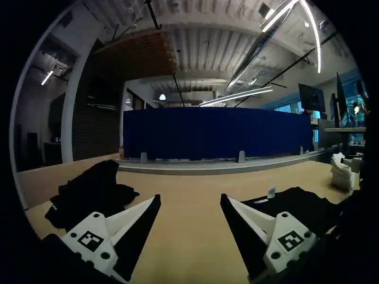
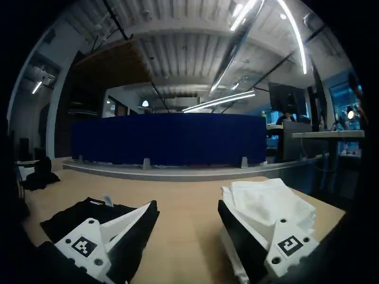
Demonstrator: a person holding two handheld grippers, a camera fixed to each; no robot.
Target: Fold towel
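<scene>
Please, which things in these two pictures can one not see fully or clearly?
- Left gripper view: white towel stack, cut off by the right edge; layers too small to count.
- Left gripper view: flat black cloth, near part hidden behind a finger of the left gripper.
- Right gripper view: dark heap far left, too dim to tell its shape.

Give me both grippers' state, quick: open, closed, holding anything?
Left gripper: open, nothing between its fingers.
Right gripper: open, nothing between its fingers.
</scene>
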